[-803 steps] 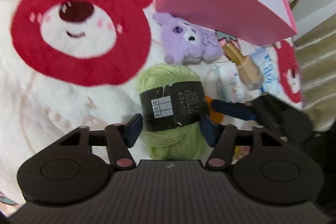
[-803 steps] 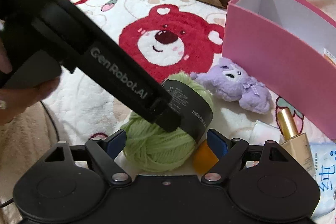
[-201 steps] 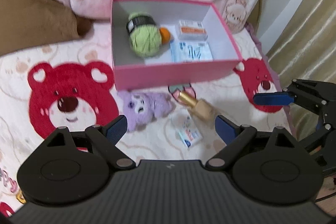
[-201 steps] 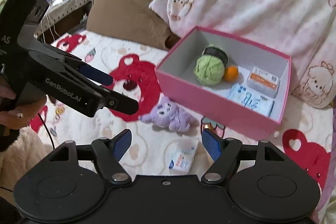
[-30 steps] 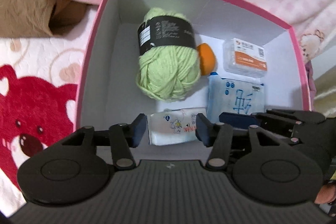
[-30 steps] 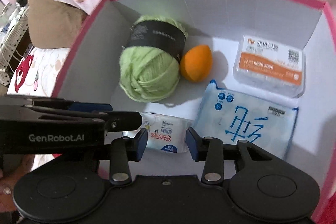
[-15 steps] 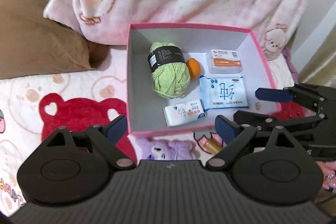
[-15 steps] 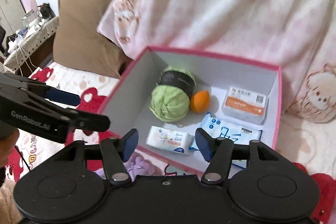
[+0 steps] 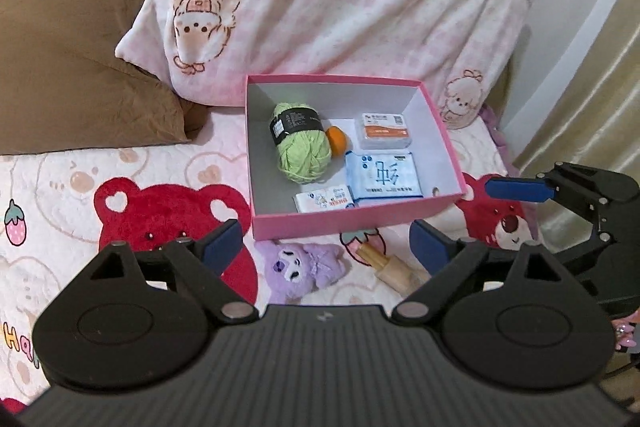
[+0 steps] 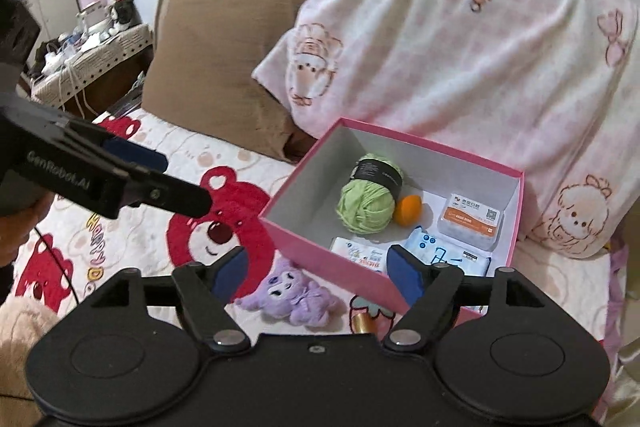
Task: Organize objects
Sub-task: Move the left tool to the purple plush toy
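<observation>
At the far left of the left wrist view a brown pillow is seen, with a bear-print blanket spread below it. Low in the frame the left gripper is held above the blanket with its jaws wide apart and nothing between them.

Just right of centre stands the pink box, its open top facing up. Inside it, from left to right, are found a green yarn ball, a small orange ball touching the yarn, and a clear case with an orange label in the upper right corner; along the near wall lie a small tissue pack and a larger blue-printed wipes pack.

Outside the box, just below its near wall, a purple plush toy and a gold-capped bottle lie on the blanket, so the sorting is judged unfinished. At the right edge the right gripper is seen, its jaws likewise spread and empty.

Trouble is most likely at the bottle: it lies slanted on soft bedding close to the box wall, so it could roll or be pressed into the blanket if gripped off-centre. The plush could be caught by loose fur only and dropped short of the box. The near wall could also be knocked by a low carry.
</observation>
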`<action>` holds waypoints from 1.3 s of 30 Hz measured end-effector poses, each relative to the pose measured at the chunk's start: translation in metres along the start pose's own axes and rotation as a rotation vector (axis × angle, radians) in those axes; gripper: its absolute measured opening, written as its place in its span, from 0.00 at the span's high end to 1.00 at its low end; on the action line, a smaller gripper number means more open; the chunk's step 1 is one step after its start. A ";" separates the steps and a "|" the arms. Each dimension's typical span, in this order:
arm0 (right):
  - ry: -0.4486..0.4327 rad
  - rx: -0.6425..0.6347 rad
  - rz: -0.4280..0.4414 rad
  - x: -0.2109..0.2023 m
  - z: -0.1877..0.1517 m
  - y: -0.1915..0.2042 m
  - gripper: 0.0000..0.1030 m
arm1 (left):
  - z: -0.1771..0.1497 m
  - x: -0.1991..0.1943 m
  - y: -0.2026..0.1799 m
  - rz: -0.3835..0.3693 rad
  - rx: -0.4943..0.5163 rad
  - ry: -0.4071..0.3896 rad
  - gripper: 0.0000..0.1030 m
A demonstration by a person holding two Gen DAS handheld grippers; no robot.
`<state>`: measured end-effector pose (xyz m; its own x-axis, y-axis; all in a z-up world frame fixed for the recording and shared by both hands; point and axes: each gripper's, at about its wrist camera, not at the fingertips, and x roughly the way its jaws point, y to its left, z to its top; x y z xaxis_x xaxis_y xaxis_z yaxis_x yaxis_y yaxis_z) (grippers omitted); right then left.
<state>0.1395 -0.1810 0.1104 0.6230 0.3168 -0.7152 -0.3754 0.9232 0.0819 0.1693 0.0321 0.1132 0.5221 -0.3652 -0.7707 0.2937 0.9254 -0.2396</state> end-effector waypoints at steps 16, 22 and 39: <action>0.016 0.165 0.135 0.008 -0.055 0.019 0.10 | -0.056 0.020 0.022 -0.029 -0.004 0.015 0.05; 0.053 0.153 0.085 0.038 -0.067 0.027 0.10 | -0.070 0.056 0.041 -0.015 0.016 0.002 0.04; 0.099 0.132 -0.001 0.148 -0.098 0.018 0.11 | -0.115 0.160 0.083 -0.051 -0.108 0.075 0.19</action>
<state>0.1579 -0.1392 -0.0625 0.5504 0.2987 -0.7797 -0.2770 0.9463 0.1670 0.1850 0.0625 -0.0976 0.4464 -0.4069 -0.7969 0.2280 0.9129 -0.3385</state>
